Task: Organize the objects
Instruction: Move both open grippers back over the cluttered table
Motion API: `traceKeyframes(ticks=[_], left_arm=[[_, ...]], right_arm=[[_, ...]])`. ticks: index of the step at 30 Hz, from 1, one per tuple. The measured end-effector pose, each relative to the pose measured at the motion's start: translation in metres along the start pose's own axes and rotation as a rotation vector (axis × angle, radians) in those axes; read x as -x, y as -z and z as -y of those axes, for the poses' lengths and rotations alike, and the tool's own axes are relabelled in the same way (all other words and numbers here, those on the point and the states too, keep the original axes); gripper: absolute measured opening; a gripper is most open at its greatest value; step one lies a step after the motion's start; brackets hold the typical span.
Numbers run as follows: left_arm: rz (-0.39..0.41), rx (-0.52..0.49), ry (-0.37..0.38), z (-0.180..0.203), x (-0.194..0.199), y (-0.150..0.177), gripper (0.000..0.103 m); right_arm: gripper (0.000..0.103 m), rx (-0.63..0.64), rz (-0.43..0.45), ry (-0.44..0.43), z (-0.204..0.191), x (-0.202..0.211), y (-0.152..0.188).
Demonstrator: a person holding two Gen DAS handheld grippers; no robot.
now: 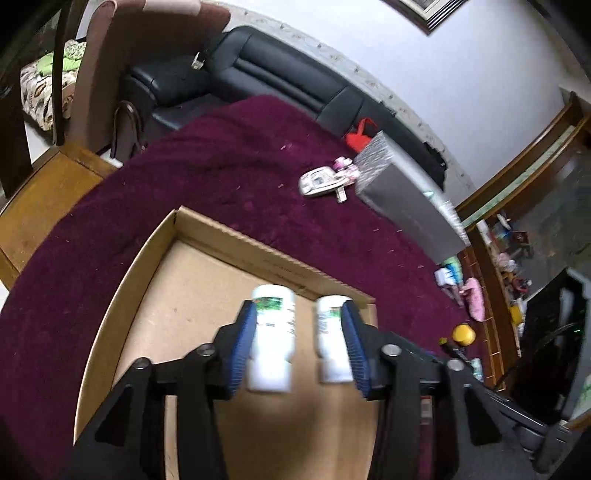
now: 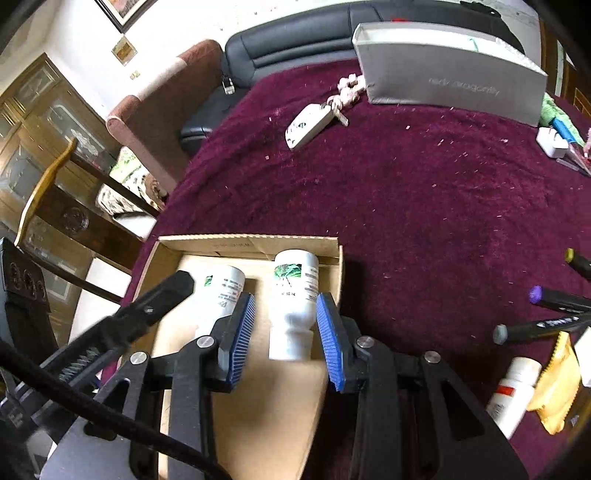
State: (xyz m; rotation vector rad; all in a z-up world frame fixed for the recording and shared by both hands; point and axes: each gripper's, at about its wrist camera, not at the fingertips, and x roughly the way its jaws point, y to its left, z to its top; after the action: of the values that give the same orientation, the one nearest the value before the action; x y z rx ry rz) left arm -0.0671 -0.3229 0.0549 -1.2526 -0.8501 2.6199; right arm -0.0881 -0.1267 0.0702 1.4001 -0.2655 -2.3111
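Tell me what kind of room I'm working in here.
Most likely a home living room: a black leather sofa behind the table, framed pictures on the wall, and a wooden glass-fronted cabinet. The work surface is a table under a maroon cloth.

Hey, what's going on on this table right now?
A person with a tool in each hand is sorting things into a shallow cardboard box on a maroon tablecloth. Two white bottles stand in it. The right tool straddles one bottle without squeezing it; the left tool hangs open above both. Markers and another bottle wait outside.
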Motion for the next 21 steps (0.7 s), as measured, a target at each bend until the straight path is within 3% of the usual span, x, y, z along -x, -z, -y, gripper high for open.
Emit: traceKeyframes(ticks=[4, 9, 13, 21], left_arm=[[0.018, -0.027, 0.061, 0.023, 0.023, 0.011, 0.052], [-0.021, -0.09, 0.12, 0.056, 0.031, 0.036, 0.052], [-0.071, -0.163, 0.148, 0.087, 0.028, 0.066, 0.052], [-0.146, -0.297, 0.124, 0.146, -0.003, 0.117, 0.052]], right_arm=[[0.036, -0.007, 0.039, -0.016, 0.012, 0.031, 0.009], [0.038, -0.055, 0.097, -0.028, 0.044, 0.074, 0.032], [0.049, -0.103, 0.172, 0.016, 0.082, 0.113, 0.059], [0.051, -0.225, 0.243, 0.063, 0.159, 0.16, 0.104]])
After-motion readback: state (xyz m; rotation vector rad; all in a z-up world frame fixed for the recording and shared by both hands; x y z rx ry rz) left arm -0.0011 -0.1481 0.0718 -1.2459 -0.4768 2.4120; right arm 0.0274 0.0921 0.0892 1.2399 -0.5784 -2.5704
